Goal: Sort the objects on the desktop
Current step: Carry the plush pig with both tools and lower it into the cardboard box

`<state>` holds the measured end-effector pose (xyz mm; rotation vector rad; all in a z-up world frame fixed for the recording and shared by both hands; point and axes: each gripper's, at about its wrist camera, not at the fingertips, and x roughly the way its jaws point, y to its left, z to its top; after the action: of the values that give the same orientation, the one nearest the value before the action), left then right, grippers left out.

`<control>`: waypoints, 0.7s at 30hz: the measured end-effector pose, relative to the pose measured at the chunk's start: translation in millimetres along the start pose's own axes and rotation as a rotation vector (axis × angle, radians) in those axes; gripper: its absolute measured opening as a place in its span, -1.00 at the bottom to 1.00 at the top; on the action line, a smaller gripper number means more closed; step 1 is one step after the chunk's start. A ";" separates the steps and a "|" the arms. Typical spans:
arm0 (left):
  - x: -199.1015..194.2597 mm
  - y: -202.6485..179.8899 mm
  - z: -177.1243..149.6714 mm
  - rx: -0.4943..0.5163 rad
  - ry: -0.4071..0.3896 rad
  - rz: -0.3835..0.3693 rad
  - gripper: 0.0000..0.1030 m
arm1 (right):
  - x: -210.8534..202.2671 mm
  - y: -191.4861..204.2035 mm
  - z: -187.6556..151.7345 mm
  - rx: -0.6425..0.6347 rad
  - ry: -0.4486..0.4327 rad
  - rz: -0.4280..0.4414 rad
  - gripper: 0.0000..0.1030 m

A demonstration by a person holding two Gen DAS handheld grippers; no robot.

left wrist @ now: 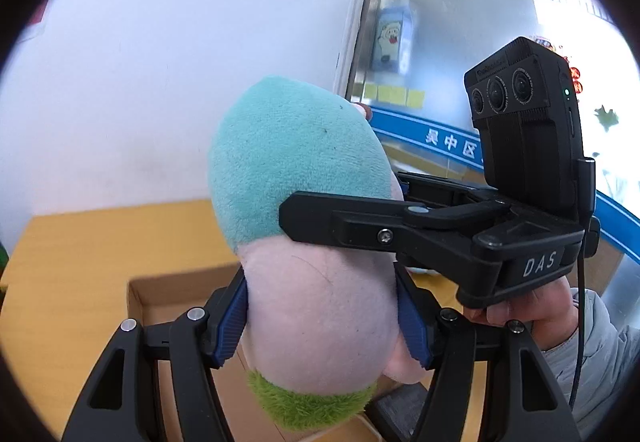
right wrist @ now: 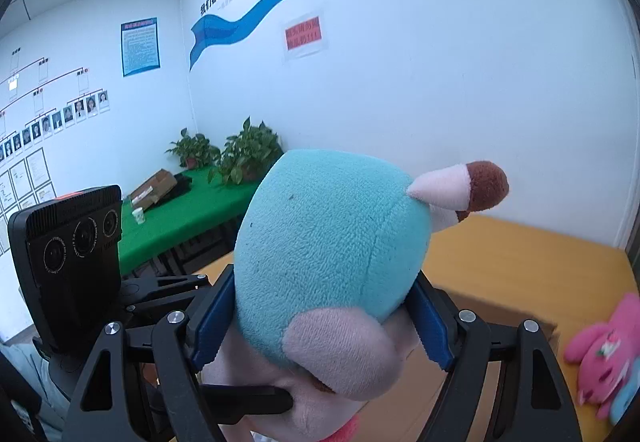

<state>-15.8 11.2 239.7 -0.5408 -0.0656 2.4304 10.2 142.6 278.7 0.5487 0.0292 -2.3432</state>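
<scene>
A plush toy (left wrist: 296,209) with a teal head, pale pink body and green base is held in the air by both grippers. My left gripper (left wrist: 322,322) is shut on its pink body, blue pads pressing both sides. My right gripper (right wrist: 320,322) is shut on its teal head (right wrist: 332,242); its finger (left wrist: 344,230) shows from the side in the left wrist view. An open cardboard box (left wrist: 168,294) lies on the yellow table (left wrist: 80,254) under the toy.
A pink plush toy (right wrist: 604,346) lies on the yellow table (right wrist: 520,258) at the right, beside the box rim (right wrist: 500,306). A white wall stands behind the table. A green table with potted plants (right wrist: 248,153) is off to the left. A glass door (left wrist: 460,41) is at the right.
</scene>
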 end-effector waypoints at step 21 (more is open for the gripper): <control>154.8 200.7 -82.6 -0.444 0.428 0.042 0.28 | 306.1 -123.1 -69.7 0.318 0.361 0.099 0.43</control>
<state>-209.7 -62.2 72.1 -1.2576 -0.4206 2.2882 -243.8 47.6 78.2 1.0988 -0.2020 -2.1361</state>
